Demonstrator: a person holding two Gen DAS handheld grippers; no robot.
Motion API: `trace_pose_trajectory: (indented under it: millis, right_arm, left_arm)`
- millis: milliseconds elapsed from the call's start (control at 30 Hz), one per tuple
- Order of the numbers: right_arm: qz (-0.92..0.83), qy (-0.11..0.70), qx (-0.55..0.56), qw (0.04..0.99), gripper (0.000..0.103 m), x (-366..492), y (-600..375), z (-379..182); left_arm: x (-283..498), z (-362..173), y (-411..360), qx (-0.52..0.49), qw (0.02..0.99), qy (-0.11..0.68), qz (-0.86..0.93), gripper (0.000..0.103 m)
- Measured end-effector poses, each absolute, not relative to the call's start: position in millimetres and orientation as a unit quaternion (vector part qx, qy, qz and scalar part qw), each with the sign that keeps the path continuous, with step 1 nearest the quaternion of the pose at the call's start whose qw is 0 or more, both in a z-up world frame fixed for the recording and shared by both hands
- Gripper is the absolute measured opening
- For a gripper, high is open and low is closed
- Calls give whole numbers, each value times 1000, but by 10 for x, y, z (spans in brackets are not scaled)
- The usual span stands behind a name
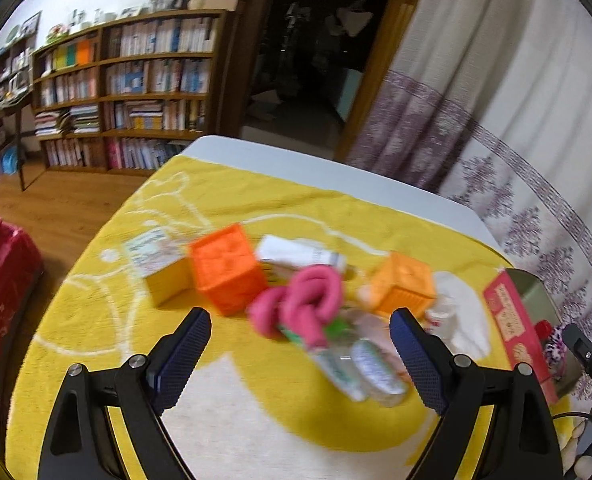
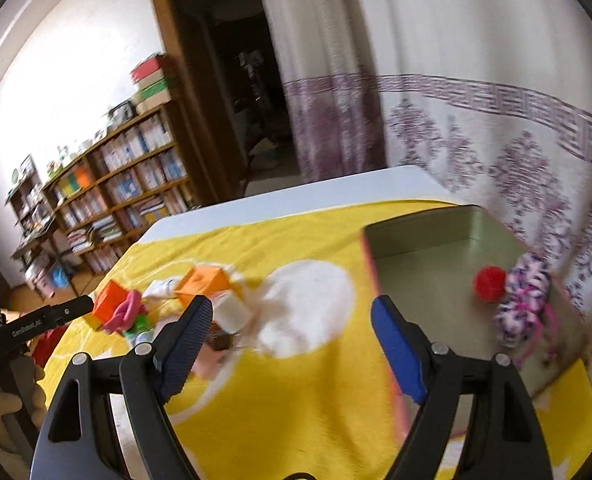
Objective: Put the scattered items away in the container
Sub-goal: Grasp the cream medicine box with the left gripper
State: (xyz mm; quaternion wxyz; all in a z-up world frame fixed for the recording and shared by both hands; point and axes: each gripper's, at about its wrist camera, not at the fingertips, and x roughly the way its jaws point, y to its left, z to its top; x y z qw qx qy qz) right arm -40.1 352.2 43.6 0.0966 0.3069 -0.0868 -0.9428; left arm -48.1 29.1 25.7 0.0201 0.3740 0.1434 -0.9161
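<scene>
A heap of small items lies on the yellow towel [image 1: 256, 400]: a dark orange cube [image 1: 226, 268], a lighter orange cube [image 1: 404, 282], a pink knotted soft toy [image 1: 304, 304], a white tube [image 1: 300, 254], a yellow-sided box [image 1: 158, 264] and clear bottles [image 1: 360, 364]. My left gripper [image 1: 300, 338] is open just short of the pink toy and bottles, holding nothing. The container [image 2: 448, 280], a box with a red outer side, stands at the right and holds a red ball [image 2: 489, 283] and a patterned fabric toy [image 2: 524, 300]. My right gripper [image 2: 292, 320] is open and empty beside its left wall.
The towel covers a white table [image 1: 336, 168] whose far edge meets a patterned curtain [image 1: 516, 140]. A bookshelf [image 1: 136, 92] and a dark doorway [image 1: 316, 60] lie beyond. A red bag [image 1: 4, 272] sits at the left. The other gripper's black tip [image 2: 68, 310] shows at left.
</scene>
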Motion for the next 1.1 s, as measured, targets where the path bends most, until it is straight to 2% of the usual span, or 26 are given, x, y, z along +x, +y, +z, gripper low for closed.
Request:
trace_pose_trajectory:
  millis: [300, 600, 933, 1100]
  right_arm:
    - [-930, -63, 340, 121, 84, -713, 3053, 282]
    - [-922, -54, 358, 133, 84, -842, 2847, 32]
    - [-915, -75, 374, 133, 84, -925, 2961, -83]
    - [-911, -71, 380, 140, 84, -941, 2918, -126]
  left_arm:
    - [-452, 95, -398, 389, 79, 139, -907, 93]
    - [-765, -102, -659, 415, 118, 43, -901, 93]
    - [-1212, -389, -518, 442, 103, -54, -890, 93]
    - [-1351, -412, -608, 443, 77, -57, -892, 93]
